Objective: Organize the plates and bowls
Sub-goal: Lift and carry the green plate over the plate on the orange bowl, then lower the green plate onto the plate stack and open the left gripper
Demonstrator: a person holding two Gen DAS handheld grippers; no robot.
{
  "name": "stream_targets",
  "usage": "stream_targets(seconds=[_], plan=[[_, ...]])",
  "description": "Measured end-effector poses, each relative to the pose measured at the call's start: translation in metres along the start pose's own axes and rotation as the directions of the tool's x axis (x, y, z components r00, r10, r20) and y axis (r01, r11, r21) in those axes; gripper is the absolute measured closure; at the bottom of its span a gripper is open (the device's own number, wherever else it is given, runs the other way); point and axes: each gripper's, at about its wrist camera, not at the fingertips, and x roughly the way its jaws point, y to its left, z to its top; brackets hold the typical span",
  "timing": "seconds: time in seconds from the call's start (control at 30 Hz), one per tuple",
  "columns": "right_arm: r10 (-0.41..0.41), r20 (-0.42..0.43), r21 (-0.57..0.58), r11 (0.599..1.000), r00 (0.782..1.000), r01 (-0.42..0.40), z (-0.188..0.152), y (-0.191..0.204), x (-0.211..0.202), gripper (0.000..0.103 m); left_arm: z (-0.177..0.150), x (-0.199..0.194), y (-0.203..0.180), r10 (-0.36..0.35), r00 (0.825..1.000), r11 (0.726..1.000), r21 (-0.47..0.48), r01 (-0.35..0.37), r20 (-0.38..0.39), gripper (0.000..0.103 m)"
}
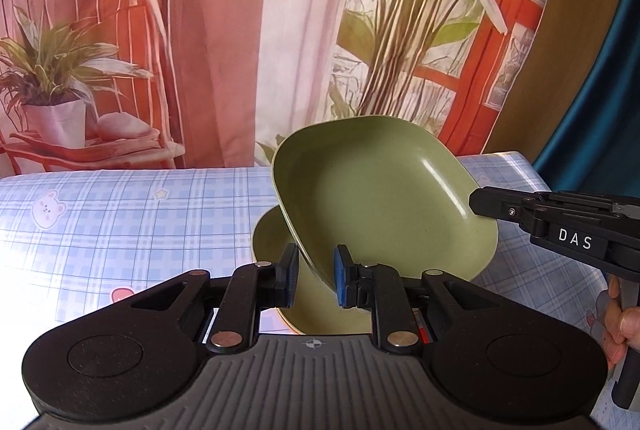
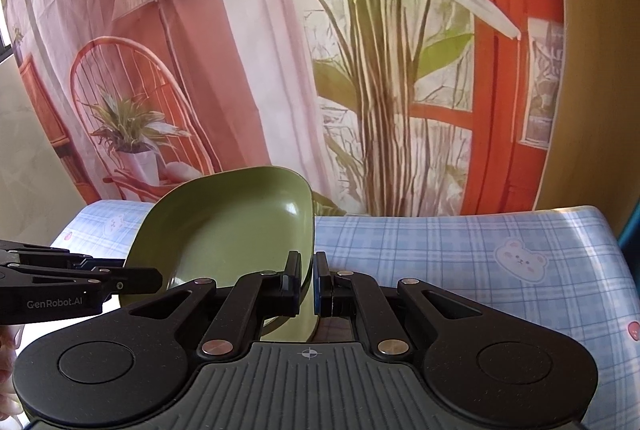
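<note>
A green square plate [image 1: 380, 197] hangs tilted above the worktop [image 1: 120, 213], its hollow face turned toward both cameras and its far corner raised against the printed backdrop [image 1: 208, 29]. Two grippers hold it by opposite parts of its rim.

In the left wrist view, the left gripper [image 1: 316, 278] has its jaws pinching the plate's lower near edge: the rim runs down between the black left pad and the blue right pad, with the plate's body rising up and to the right from the jaws. The gap between the jaws is narrow, filled by the rim. Beneath the tilted plate lies a second green plate [image 1: 272, 242], flat on the worktop; its rim shows to the left of and below the held plate, partly hidden by the jaws. Whether the two plates touch cannot be told.

In the right wrist view, the right gripper [image 2: 307, 284] has its jaws pressed nearly together on the thin right-hand edge of the same plate [image 2: 224, 226], which spreads up and to the left from the jaws. The left gripper enters that view from the left edge, reaching to the plate's lower left rim.

From the left wrist camera the right gripper [image 1: 480, 203] reaches in from the right and meets the plate's right edge; fingers of a hand [image 1: 618, 326] grip its handle. The worktop wears a blue checked cloth with bear figures.
</note>
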Motion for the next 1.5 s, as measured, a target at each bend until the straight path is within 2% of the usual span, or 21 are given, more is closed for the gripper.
stream_targets(seconds=[0.53,1.5], plan=[[-0.016,-0.077,0.025,1.000,0.997,0.018,-0.022,0.001,0.048,0.097,-0.009,0.038,0.015,0.041,0.998,0.999,0.024,-0.040,-0.053,0.083],[-0.022,-0.109,0.020,1.000,0.994,0.024,-0.035,0.004,0.052,0.097,-0.015,0.045,0.019,0.051,0.995,0.998,0.035,-0.048,-0.086,0.083]])
